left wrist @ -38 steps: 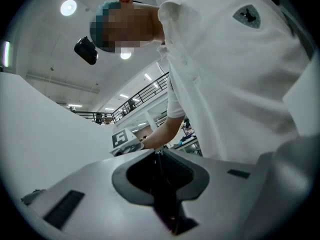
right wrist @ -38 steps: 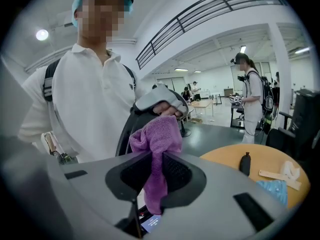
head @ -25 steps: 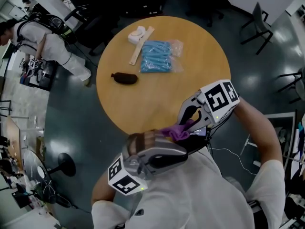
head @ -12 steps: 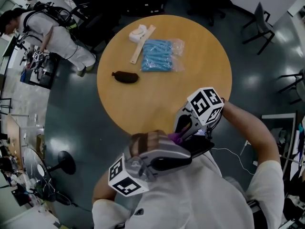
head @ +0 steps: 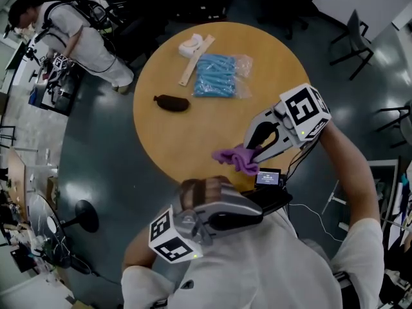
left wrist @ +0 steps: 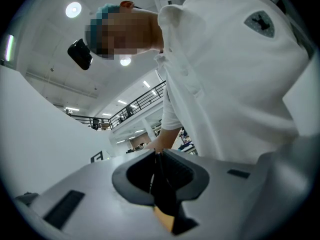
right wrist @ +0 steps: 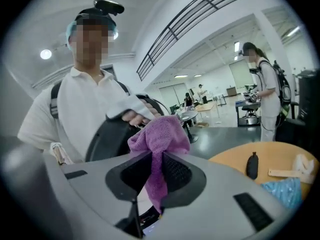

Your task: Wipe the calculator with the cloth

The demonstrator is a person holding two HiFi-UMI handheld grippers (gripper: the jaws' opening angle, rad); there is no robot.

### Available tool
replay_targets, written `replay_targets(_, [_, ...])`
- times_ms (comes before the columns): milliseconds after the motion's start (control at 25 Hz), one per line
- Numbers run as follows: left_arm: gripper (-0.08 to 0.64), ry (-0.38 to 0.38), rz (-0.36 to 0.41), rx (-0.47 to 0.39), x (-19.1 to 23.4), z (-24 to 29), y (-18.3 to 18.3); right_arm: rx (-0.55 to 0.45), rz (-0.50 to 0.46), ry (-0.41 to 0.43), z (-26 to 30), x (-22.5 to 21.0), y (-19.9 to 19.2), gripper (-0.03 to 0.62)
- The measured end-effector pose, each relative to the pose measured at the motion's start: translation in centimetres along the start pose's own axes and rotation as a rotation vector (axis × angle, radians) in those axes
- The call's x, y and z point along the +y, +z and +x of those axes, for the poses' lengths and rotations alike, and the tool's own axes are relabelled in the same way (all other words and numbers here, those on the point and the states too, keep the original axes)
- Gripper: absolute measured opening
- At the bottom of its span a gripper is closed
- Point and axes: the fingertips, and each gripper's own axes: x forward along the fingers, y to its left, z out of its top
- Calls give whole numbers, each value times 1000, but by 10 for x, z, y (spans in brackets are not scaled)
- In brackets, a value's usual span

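My right gripper [head: 252, 154] is shut on a purple cloth [head: 235, 159], which bunches out past its tips above the table's near edge. In the right gripper view the cloth [right wrist: 159, 143] is pinched between the two pads and my right gripper [right wrist: 155, 173] points back at the person. Just below the cloth lies the black calculator [head: 270, 187], its small lit screen facing up. My left gripper [head: 256, 208] is shut on its near end. In the left gripper view a thin dark slab, the calculator [left wrist: 165, 196], stands edge-on between the pads of my left gripper [left wrist: 161, 176]. The cloth and the calculator are apart.
A round wooden table [head: 193, 131] carries a bag of blue pieces [head: 219, 76], a dark pouch [head: 170, 103], a wooden strip [head: 193, 60] and a white object [head: 189, 45]. Another person [head: 77, 24] works at the far left. Office chairs [head: 360, 40] stand at the right.
The right gripper with the cloth dipped toward the calculator, then swung up and to the right, off it. The left gripper and the calculator stayed put.
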Motion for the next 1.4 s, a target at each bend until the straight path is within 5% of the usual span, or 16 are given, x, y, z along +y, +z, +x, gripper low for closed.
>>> replay_targets(280, [51, 5, 28, 10, 5, 3, -1, 144, -17, 188, 5, 47, 19, 67])
replay_targets(560, [51, -23, 28, 12, -6, 7, -3, 213, -30, 276, 33, 51, 7, 67])
replay_targets(1080, [51, 9, 31, -15, -3, 8, 5, 75, 46, 367, 55, 46, 10, 67])
replay_targets(1400, [51, 14, 6, -45, 1, 9, 8, 113, 83, 418, 80, 45, -5, 67])
